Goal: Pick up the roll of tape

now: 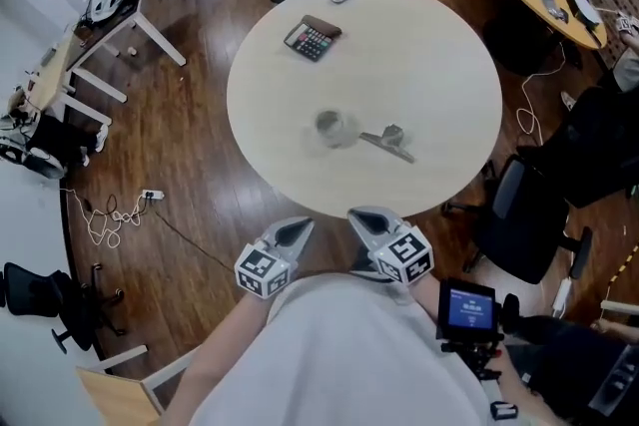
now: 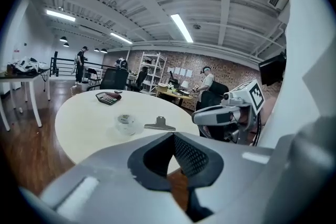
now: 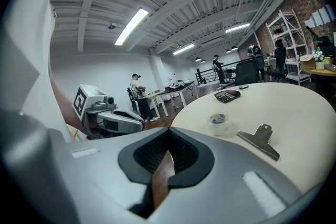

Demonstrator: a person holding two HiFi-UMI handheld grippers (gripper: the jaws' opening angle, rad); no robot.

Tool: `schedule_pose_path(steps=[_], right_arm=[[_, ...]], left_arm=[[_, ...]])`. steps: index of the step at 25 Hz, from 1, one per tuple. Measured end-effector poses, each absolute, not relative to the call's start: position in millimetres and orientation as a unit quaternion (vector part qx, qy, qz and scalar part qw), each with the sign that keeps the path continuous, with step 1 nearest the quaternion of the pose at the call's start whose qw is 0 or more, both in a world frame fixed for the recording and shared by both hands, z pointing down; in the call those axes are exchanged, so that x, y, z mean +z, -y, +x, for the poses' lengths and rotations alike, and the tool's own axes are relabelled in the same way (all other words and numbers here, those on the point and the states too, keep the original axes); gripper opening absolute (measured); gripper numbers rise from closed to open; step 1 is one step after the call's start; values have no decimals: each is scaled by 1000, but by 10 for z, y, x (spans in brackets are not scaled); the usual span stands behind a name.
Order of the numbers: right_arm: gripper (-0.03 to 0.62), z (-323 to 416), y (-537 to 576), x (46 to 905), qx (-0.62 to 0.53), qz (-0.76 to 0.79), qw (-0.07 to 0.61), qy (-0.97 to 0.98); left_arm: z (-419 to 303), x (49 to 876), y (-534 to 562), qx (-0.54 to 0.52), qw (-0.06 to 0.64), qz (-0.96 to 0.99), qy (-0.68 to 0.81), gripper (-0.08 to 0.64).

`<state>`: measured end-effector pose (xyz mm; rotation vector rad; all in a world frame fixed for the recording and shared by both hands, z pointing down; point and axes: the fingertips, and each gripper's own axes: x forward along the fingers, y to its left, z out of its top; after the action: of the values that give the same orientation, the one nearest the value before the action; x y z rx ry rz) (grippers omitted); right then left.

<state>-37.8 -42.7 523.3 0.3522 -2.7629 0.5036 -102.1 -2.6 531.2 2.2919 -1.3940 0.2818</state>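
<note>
Round table (image 1: 439, 65): smooth, matte, cream top, standing on a dark plank floor (image 1: 190, 135).

Left gripper (image 1: 298, 230) and right gripper (image 1: 363, 217) are hovering side by side just off the table's near edge, both pointing toward it. They have grey moulded shells and black ribbed pads. Both sets of jaws are sitting closed, tips meeting, nothing between them.

Calculator (image 1: 313, 39): dark and rectangular, lying flat on the far side of the table.

Binder clip (image 1: 389, 143): grey metal, lying flat near the table's centre.

Roll of tape (image 1: 334, 127): sitting near the table's centre, just left of the clip and apart from it. It is lying flat on one face with the core hole facing up and its axis upright. Being a ring, it is showing no long direction across the tabletop. It is clear and glossy, with the cream surface showing through.
</note>
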Motion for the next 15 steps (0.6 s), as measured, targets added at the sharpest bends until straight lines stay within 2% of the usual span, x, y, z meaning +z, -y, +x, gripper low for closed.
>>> schedule_pose_path(steps=[15], right_arm=[[8,-658,953,5372,180,159,189,952]], left_arm=[[-1579,5494,543,96,239,828,498,6]])
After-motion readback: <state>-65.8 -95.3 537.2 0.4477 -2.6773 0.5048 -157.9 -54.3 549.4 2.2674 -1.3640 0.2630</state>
